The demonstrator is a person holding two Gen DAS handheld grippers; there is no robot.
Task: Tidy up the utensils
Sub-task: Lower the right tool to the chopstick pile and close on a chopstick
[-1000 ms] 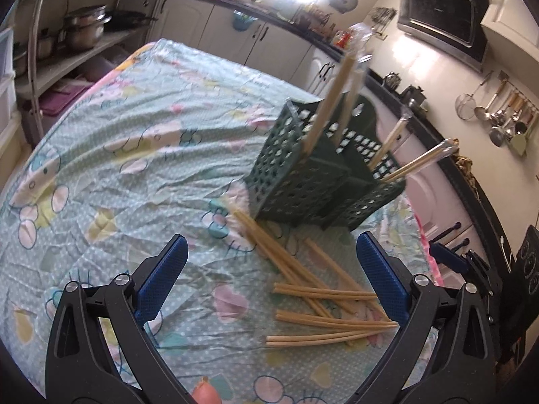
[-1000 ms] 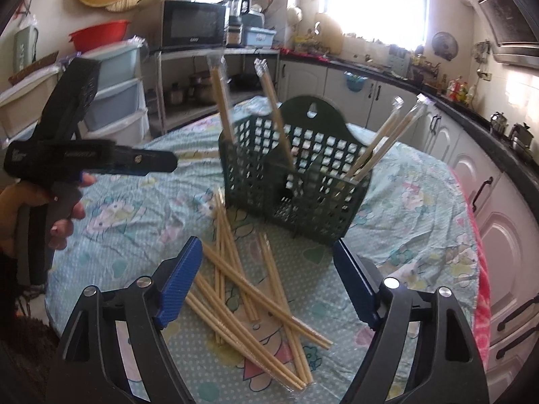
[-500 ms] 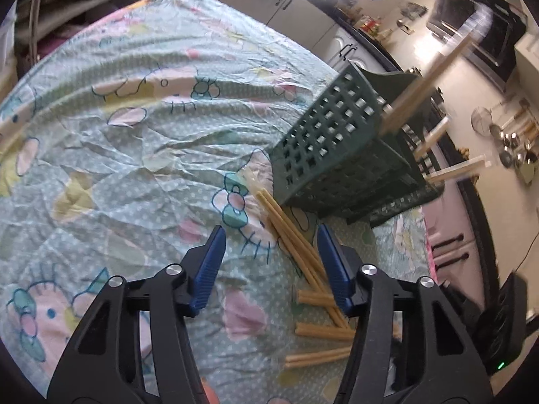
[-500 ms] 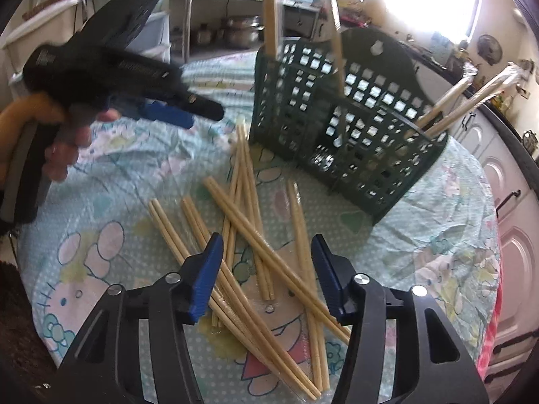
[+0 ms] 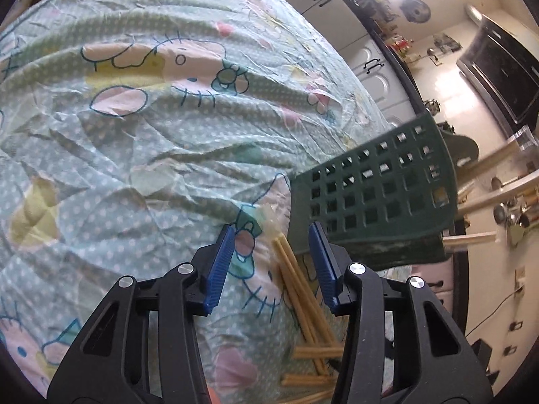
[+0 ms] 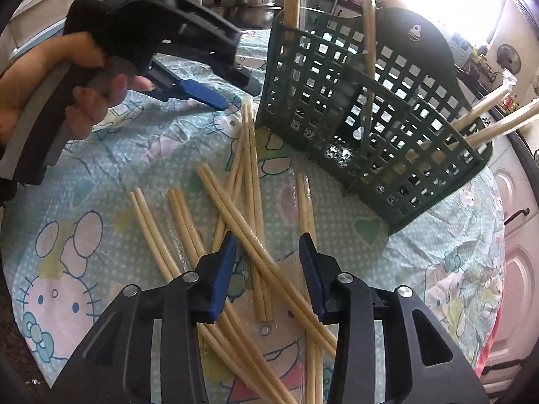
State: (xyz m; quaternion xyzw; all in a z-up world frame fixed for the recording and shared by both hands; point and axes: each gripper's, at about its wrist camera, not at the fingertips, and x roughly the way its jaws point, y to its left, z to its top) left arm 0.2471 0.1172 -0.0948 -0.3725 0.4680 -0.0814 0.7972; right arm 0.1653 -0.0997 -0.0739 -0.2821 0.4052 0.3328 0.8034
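On cat-print tablecloth (image 6: 84,235), wrapped chopsticks (image 6: 249,245), green basket (image 6: 370,107), no legible writing

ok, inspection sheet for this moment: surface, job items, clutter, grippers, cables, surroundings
Surface: round table under a wrinkled cartoon-print tablecloth.
Job's things: green utensil basket upright, several chopstick pairs standing in it; loose wrapped chopsticks lie crossed in front.
Clutter: nothing seen.
Grippers: left hand-held gripper open, jaws just been closing, chopstick ends between them, untouched; right hand-held gripper open over the pile, closing too.
Cables: thin wall cable.
Surroundings: kitchen cabinets, range hood, hanging ladles.
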